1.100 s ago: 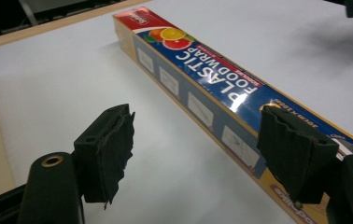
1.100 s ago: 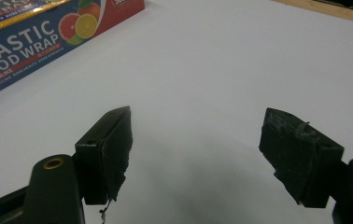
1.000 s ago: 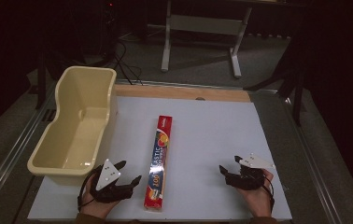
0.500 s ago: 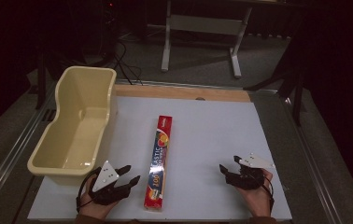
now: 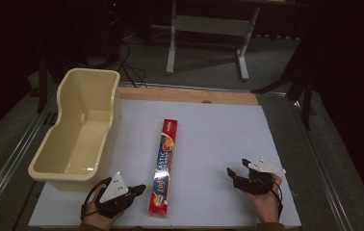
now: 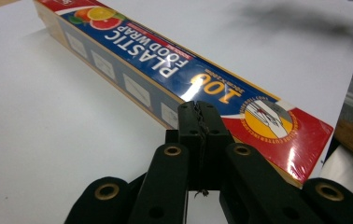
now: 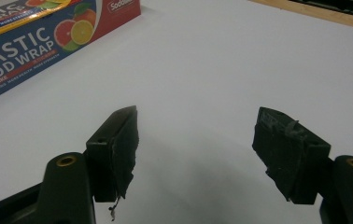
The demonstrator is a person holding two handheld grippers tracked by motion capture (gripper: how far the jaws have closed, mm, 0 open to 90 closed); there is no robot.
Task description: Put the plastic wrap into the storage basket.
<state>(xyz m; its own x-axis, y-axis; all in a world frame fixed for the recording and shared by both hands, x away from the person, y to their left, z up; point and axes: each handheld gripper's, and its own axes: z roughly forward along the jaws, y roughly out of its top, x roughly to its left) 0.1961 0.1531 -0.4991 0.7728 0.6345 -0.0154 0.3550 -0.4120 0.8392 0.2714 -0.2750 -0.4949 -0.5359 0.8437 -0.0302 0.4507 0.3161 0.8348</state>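
A long red and blue box of plastic food wrap (image 5: 163, 168) lies lengthwise in the middle of the white table top (image 5: 209, 134). My left gripper (image 5: 140, 188) rests at the front left, its tip just left of the box's near end. Its jaws have just been closing and now stand pressed together with nothing between them; in the left gripper view the left gripper (image 6: 199, 108) points at the side of the box (image 6: 165, 70). My right gripper (image 5: 235, 172) rests at the front right, apart from the box. The right gripper (image 7: 195, 140) stands open over bare table, box (image 7: 30, 42) far left.
A cream plastic tub (image 5: 81, 130) stands empty at the table's left side, just behind my left hand. A wooden strip (image 5: 189, 95) runs along the far edge. Beyond it are a metal stand's legs (image 5: 206, 43) and cables on the floor.
The left gripper's jaws have gone from wide apart to shut. Both hands stay where they were, and the box has not moved.
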